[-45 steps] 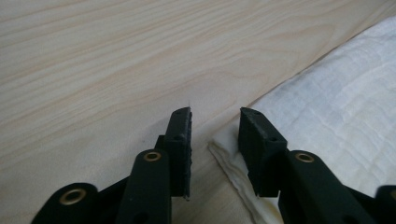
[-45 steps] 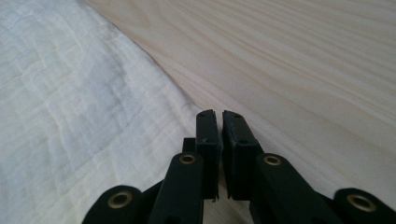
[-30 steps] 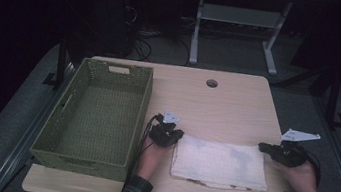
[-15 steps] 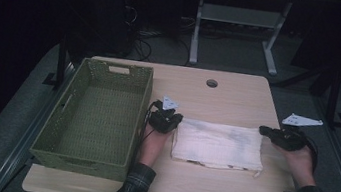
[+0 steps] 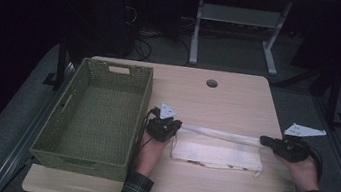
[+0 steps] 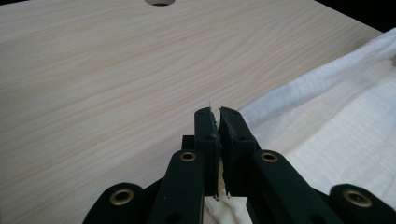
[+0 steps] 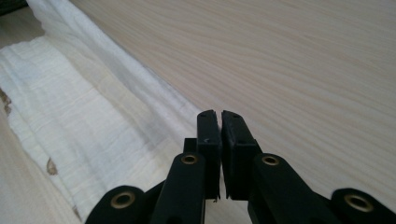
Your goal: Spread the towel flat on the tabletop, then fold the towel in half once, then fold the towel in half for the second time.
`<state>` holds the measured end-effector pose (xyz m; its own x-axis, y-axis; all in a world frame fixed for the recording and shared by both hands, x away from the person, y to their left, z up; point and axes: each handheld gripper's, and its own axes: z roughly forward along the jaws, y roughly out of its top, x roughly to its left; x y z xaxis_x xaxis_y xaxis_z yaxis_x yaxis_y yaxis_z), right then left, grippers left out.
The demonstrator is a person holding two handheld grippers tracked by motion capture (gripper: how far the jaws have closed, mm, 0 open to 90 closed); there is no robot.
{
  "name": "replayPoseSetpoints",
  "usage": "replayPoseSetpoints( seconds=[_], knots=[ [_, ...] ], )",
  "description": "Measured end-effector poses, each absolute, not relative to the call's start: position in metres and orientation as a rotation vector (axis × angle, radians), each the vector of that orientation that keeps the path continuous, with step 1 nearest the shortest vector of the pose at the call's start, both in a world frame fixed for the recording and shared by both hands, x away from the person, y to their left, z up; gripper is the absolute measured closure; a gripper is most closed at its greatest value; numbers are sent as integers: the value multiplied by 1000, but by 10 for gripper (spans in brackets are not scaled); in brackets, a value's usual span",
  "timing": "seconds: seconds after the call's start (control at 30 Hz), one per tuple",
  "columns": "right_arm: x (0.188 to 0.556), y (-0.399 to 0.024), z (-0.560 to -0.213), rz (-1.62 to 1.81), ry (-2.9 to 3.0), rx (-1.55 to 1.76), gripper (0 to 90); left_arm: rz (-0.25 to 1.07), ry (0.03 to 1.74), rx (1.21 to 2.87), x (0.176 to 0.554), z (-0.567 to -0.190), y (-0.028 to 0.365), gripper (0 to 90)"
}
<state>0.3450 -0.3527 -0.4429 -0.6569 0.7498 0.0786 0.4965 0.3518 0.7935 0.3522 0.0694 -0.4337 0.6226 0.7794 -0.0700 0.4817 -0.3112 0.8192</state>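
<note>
Two tongs (image 5: 179, 126) (image 5: 264, 139) pinch one cloth (image 5: 219, 151).

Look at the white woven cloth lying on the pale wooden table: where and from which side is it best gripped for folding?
Probably at the two corners of the far edge of the white woven cloth, one from each short end. That edge is lifted and stretched taut, while the rest lies flat on the pale wooden table. The left gripper and right gripper are shut on those corners.
</note>
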Motion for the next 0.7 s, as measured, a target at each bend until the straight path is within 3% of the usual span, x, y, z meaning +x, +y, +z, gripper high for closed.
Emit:
replayPoseSetpoints(
  seconds=[0.7],
  knots=[
    [309,-350,-446,1201,2383,1078,861,422,985,1980,310,-443,74,858]
  ],
)
